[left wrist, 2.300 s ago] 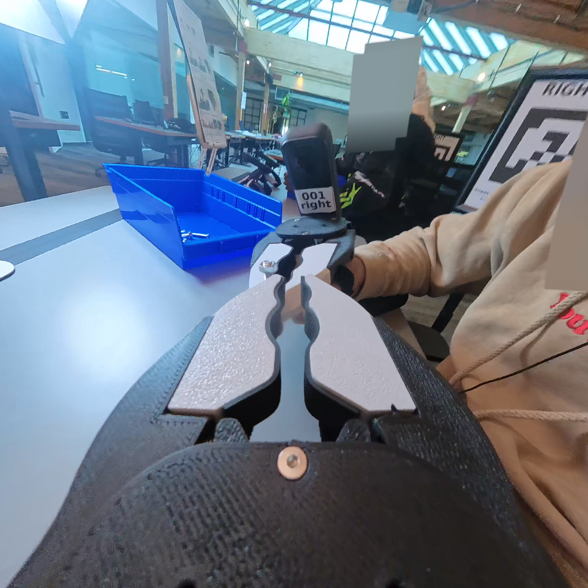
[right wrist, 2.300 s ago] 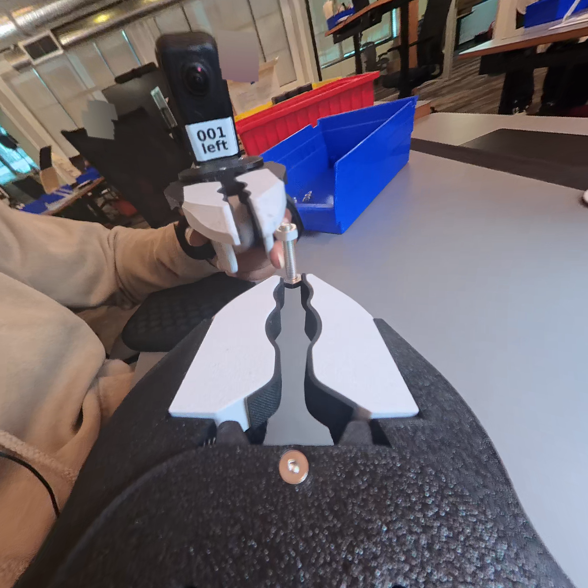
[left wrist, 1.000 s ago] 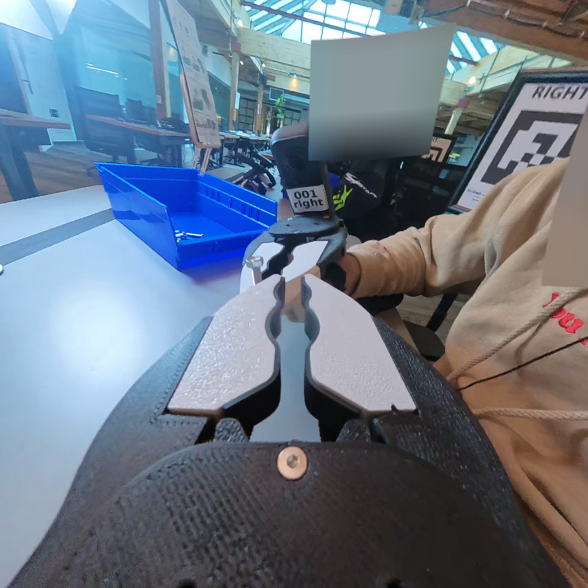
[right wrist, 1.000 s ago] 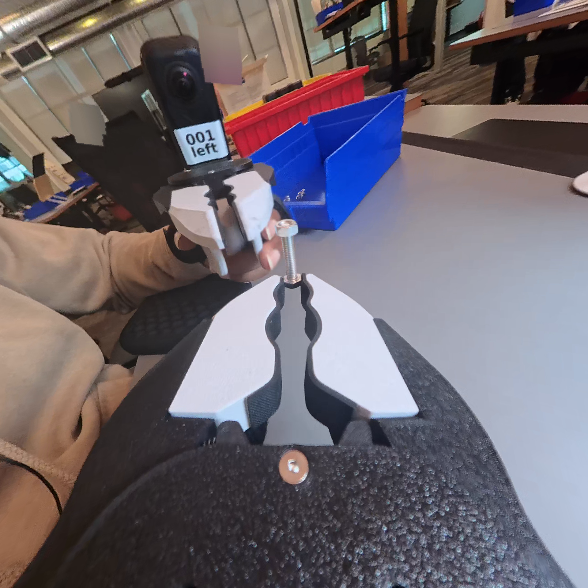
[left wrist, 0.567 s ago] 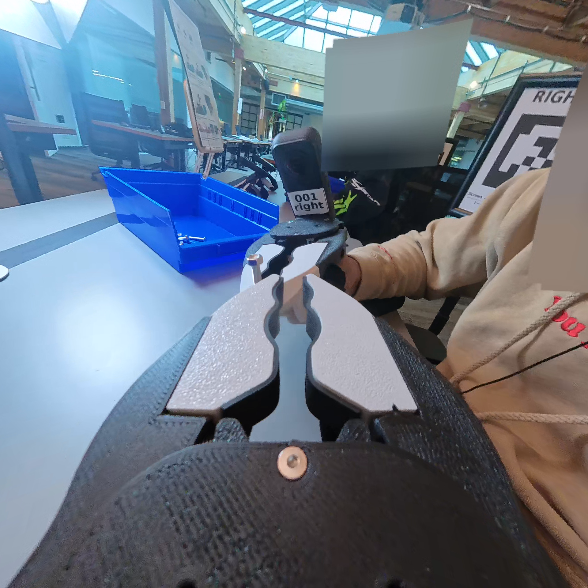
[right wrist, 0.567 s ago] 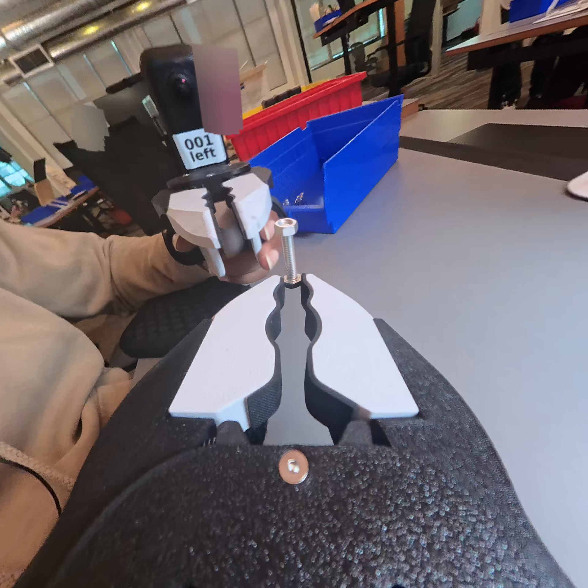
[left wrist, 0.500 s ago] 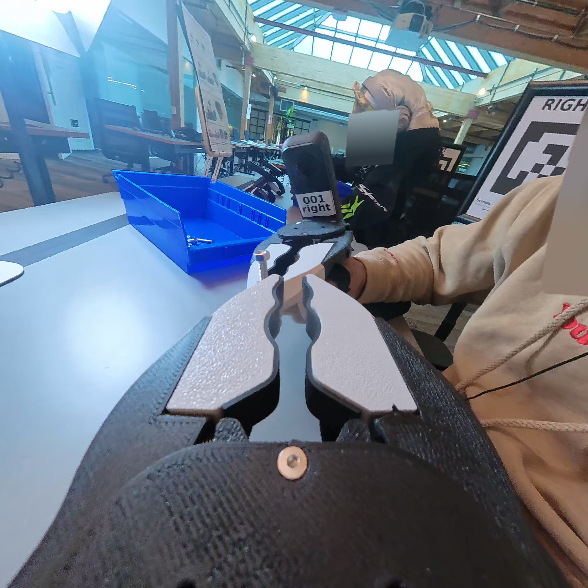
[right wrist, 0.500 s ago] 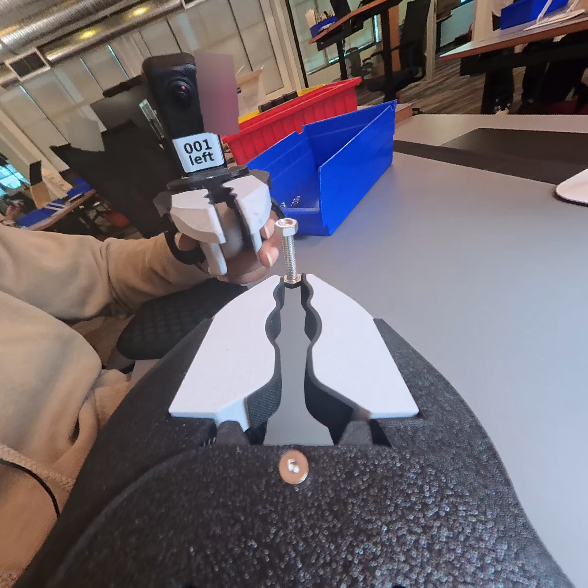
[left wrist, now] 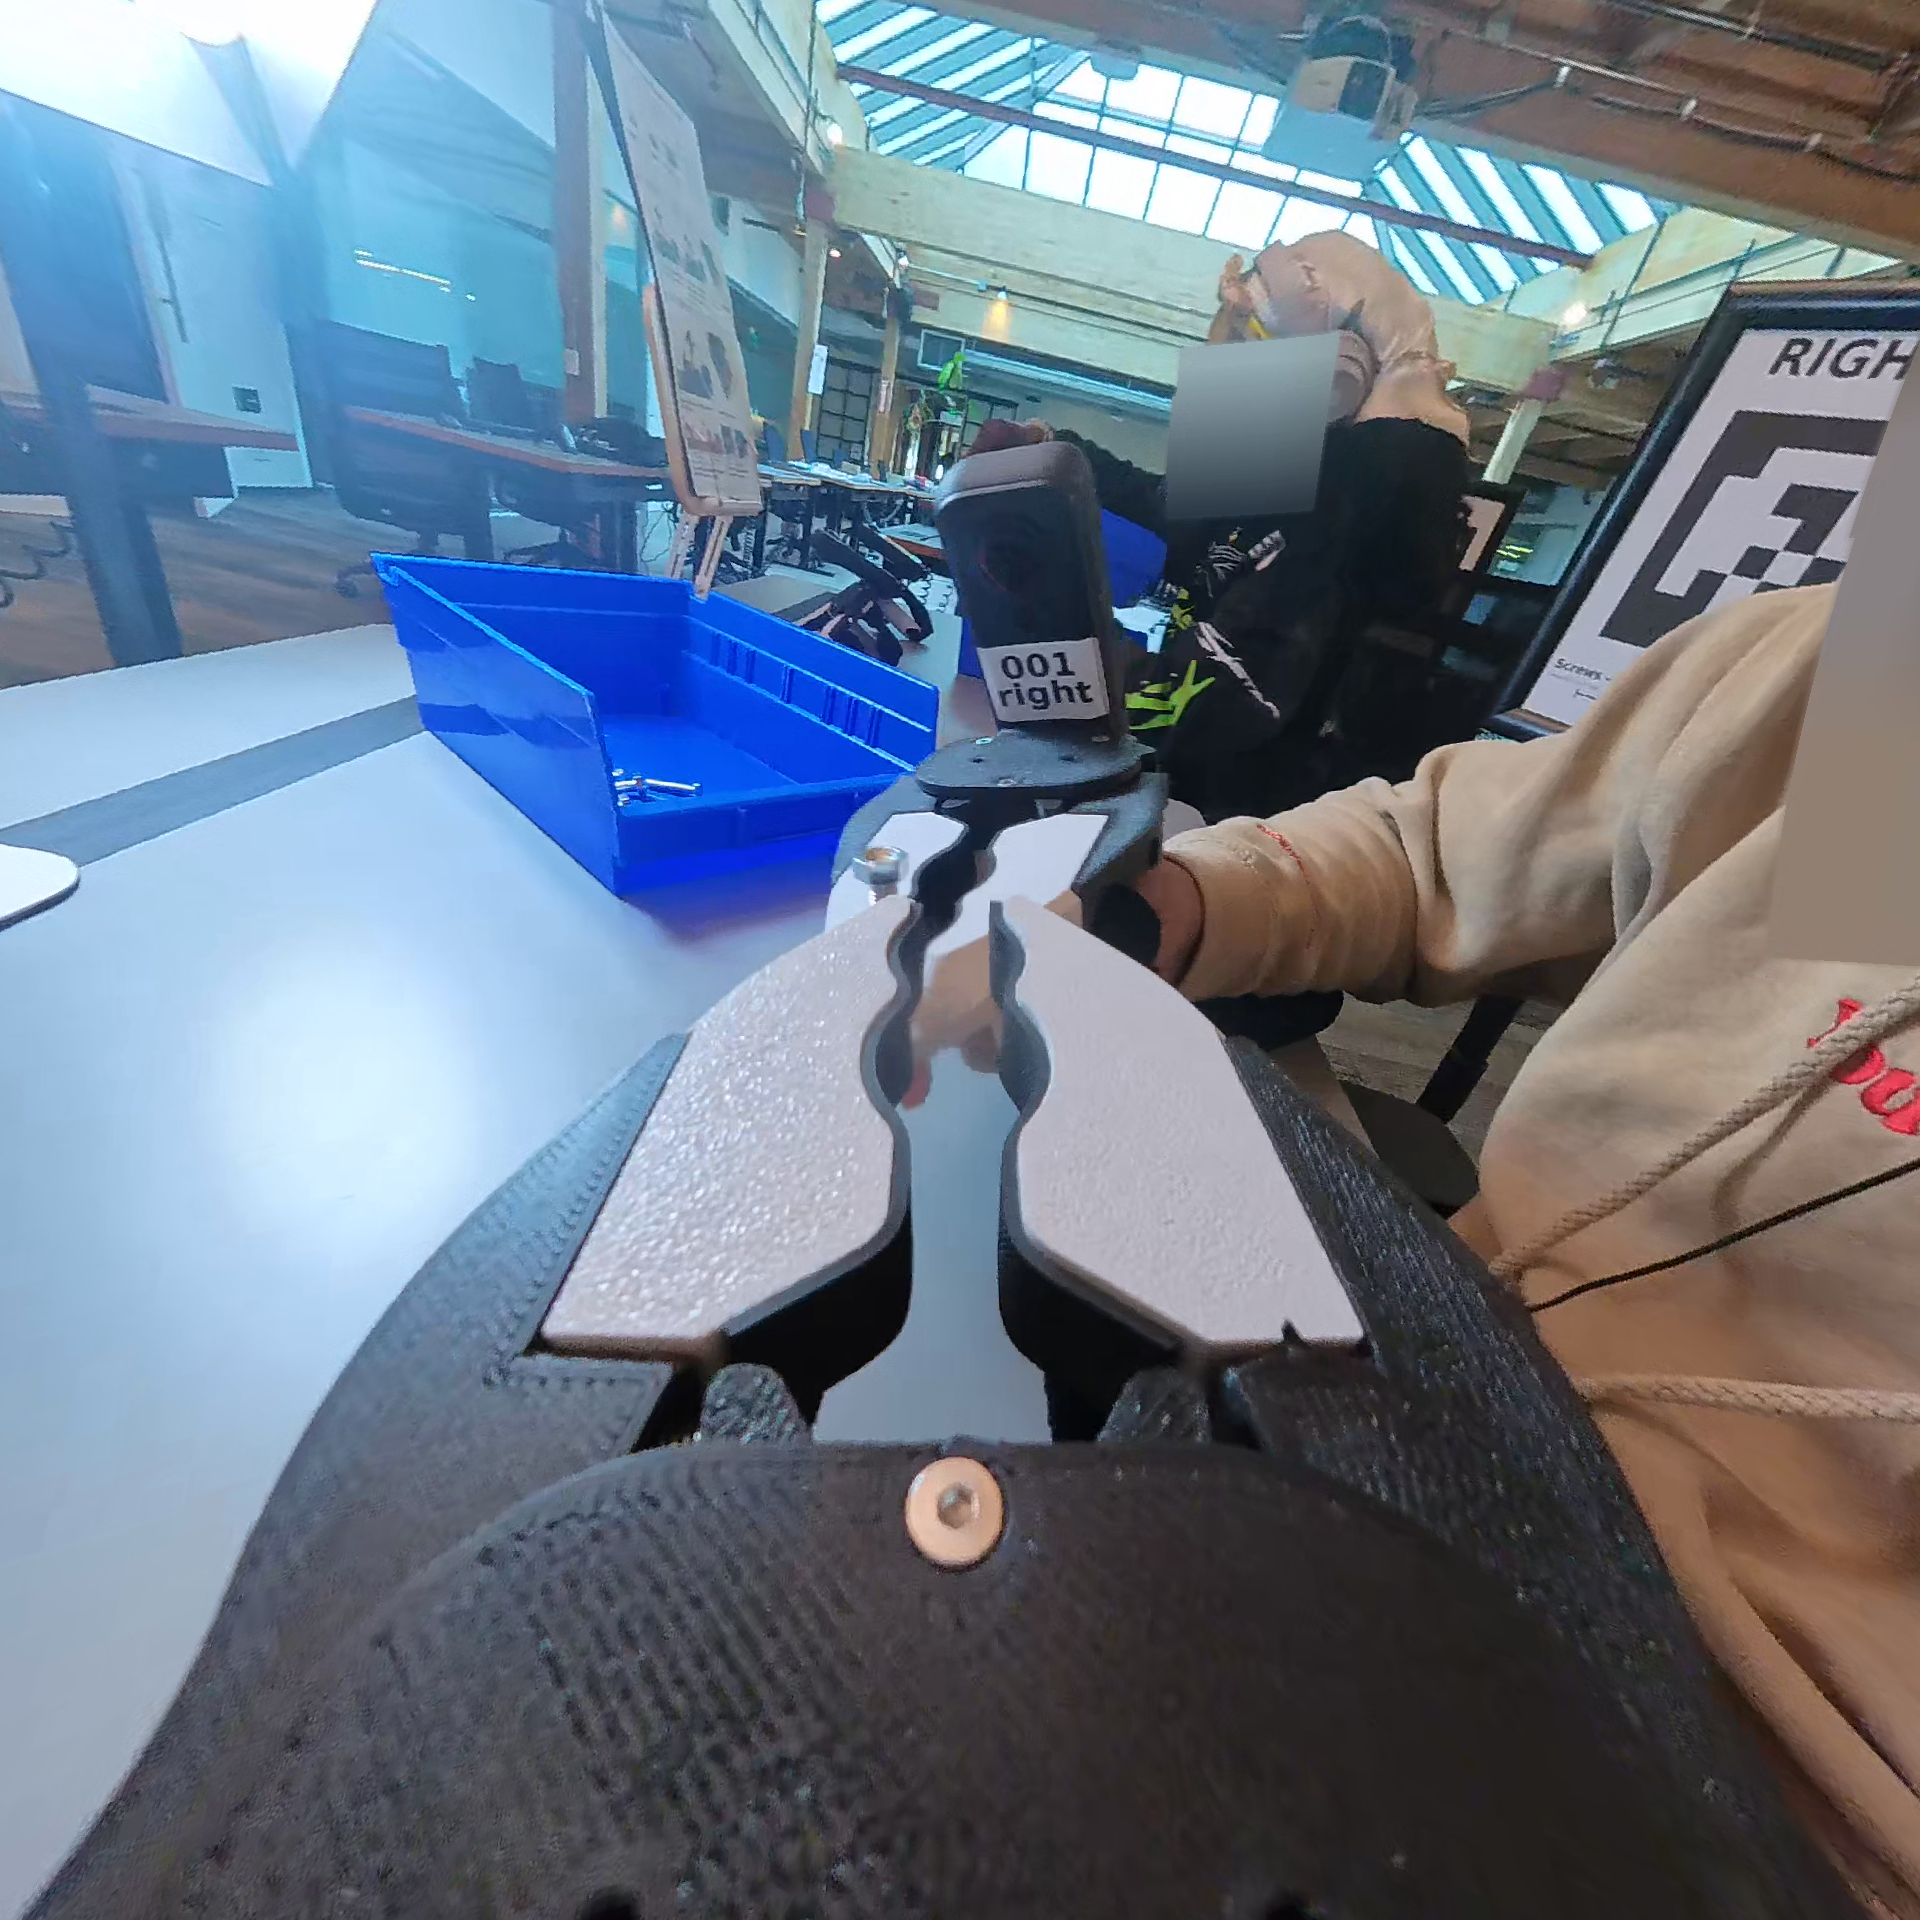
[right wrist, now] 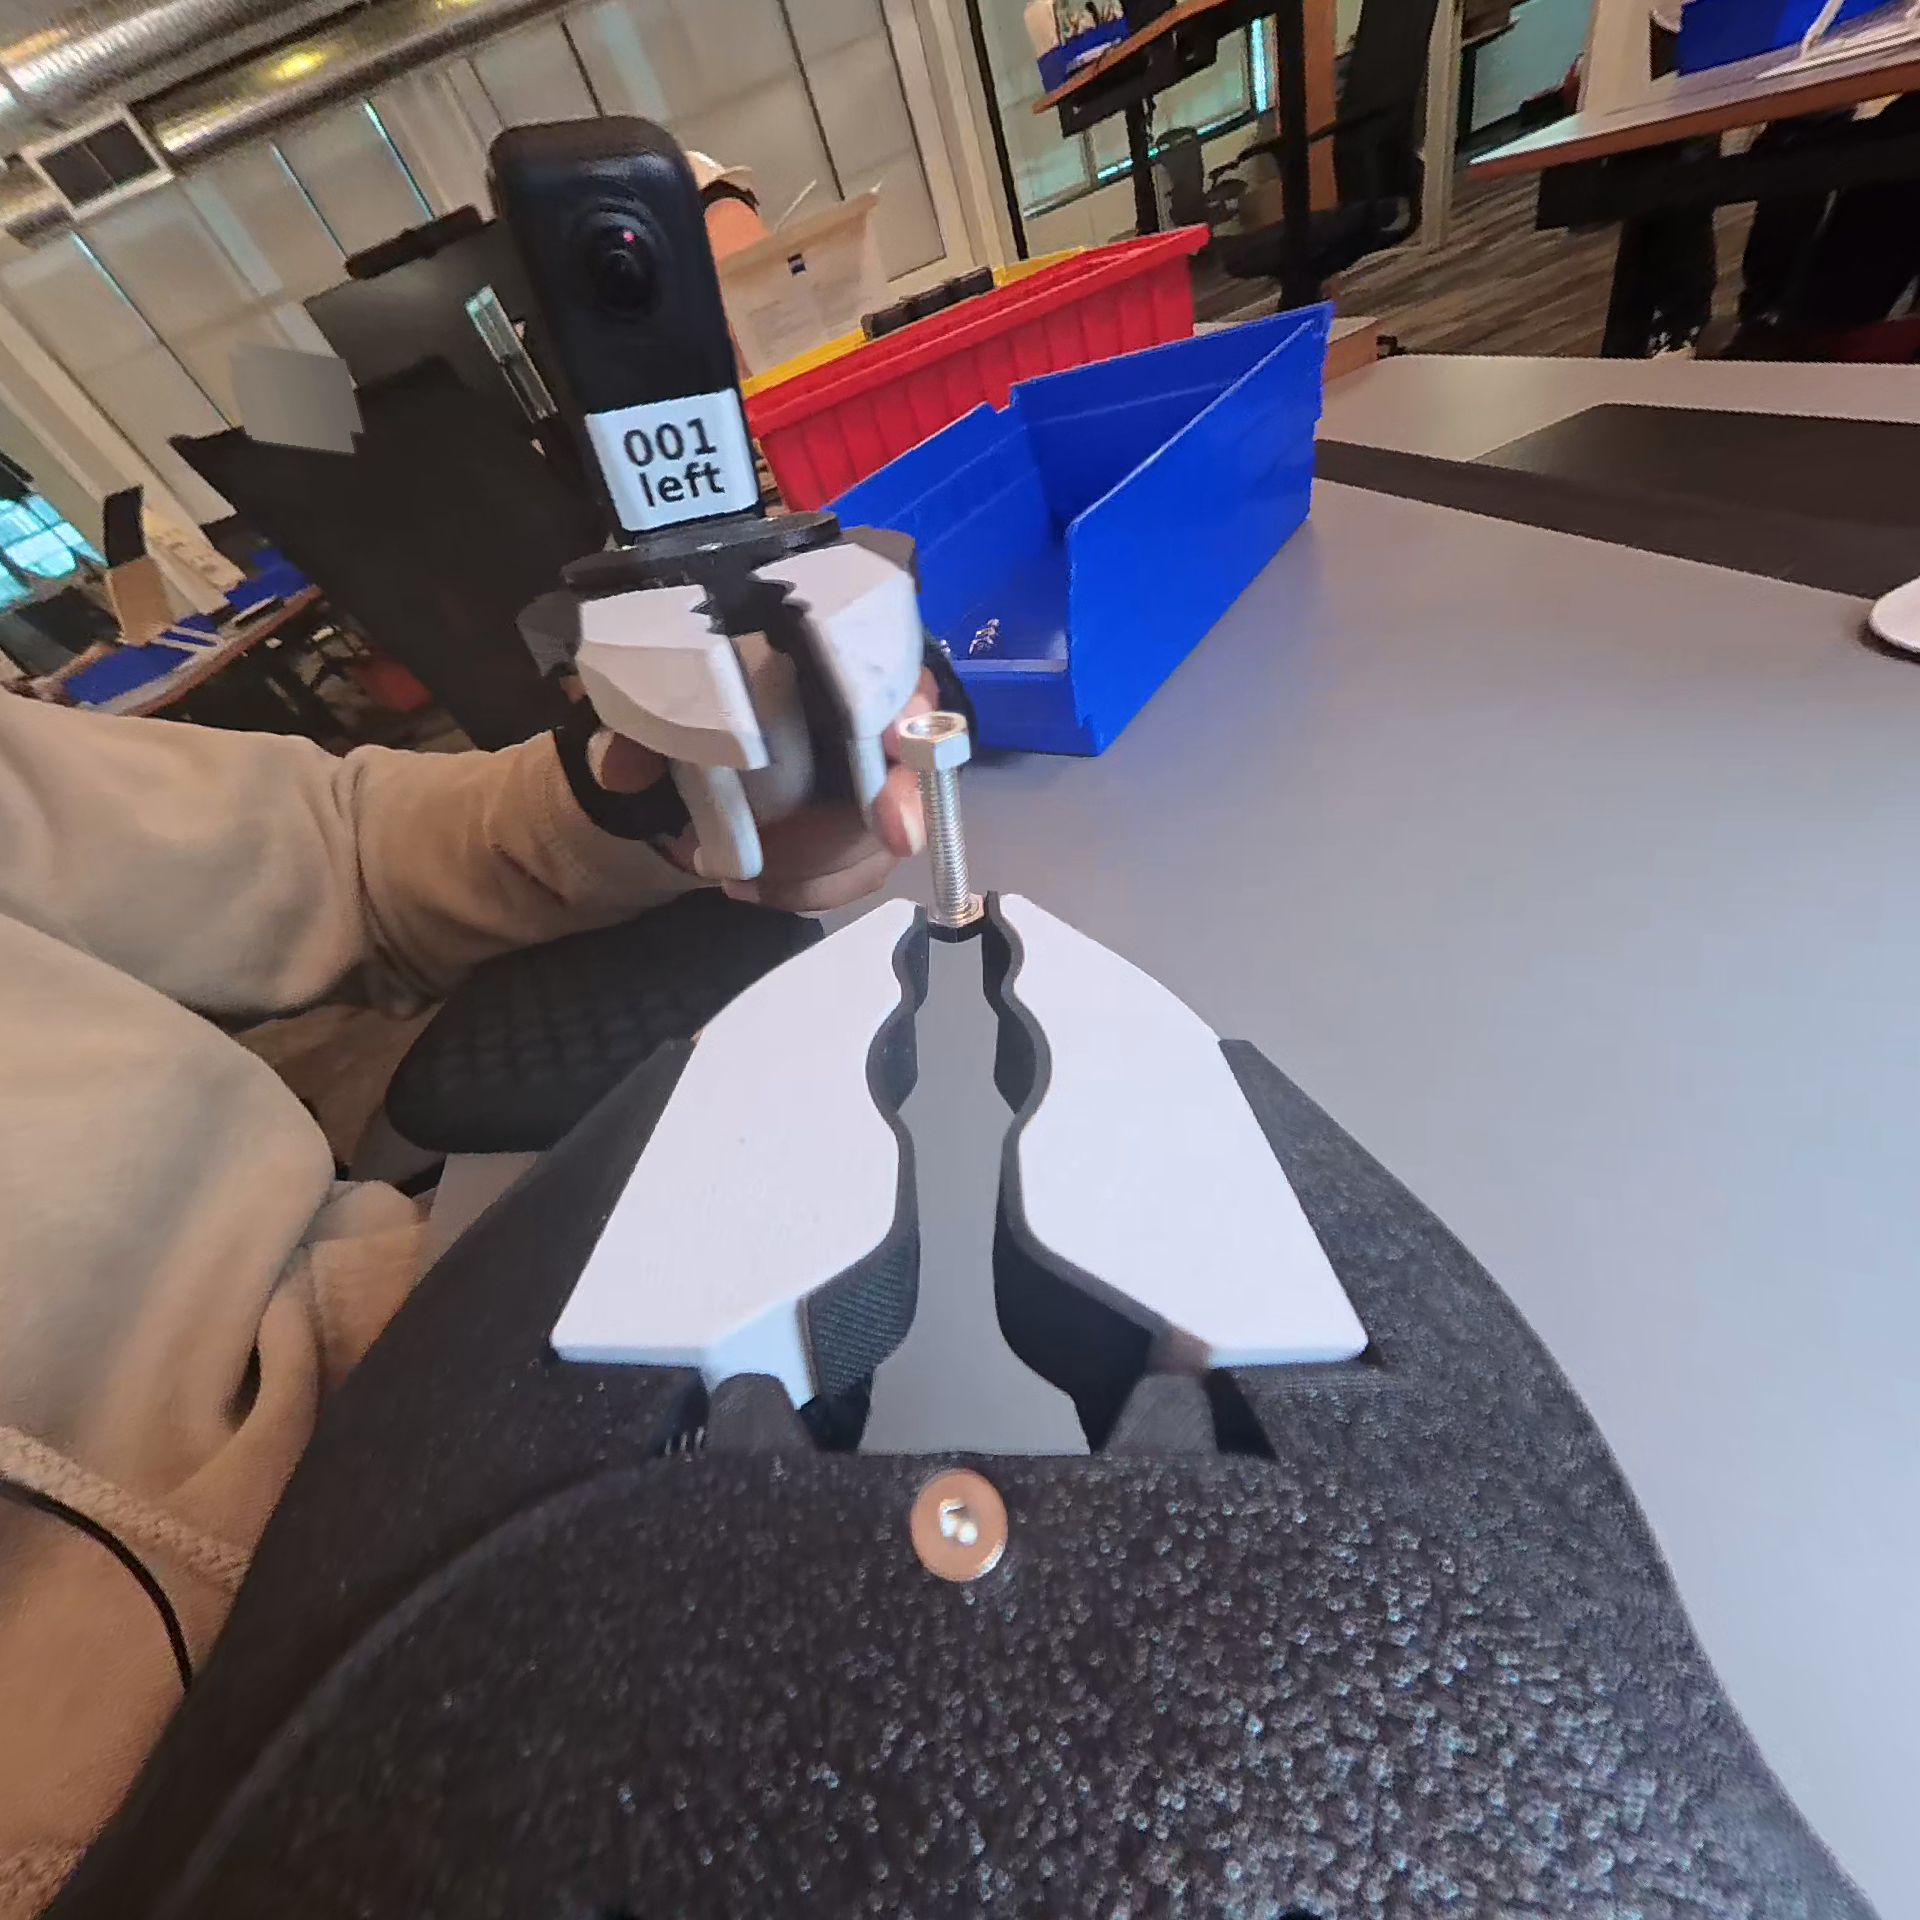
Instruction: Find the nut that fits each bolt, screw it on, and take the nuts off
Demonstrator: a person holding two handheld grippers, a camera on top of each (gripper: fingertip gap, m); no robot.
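My right gripper is shut on the lower end of a silver bolt, where a small nut-like collar sits at the fingertips. The bolt stands upright with its head on top. My left gripper is nearly shut, and I see nothing in the narrow slit between its tips. It faces the right gripper at close range. In the right wrist view the left gripper hangs just left of the bolt head. In the left wrist view the bolt head pokes up behind my left finger, in front of the right gripper's white fingers.
A blue bin with a few loose bolts stands on the grey table; it also shows in the right wrist view. A red bin is behind it. A white disc lies farther off. A black chair seat is below the hands. Across from one pair of fingers to the other is roughly 4 cm. Both grippers' tips are roughly 35 cm from the white disc.
Both grippers have drifted slightly together, still facing each other. The bolt stays upright in my right gripper and neither grip has changed.
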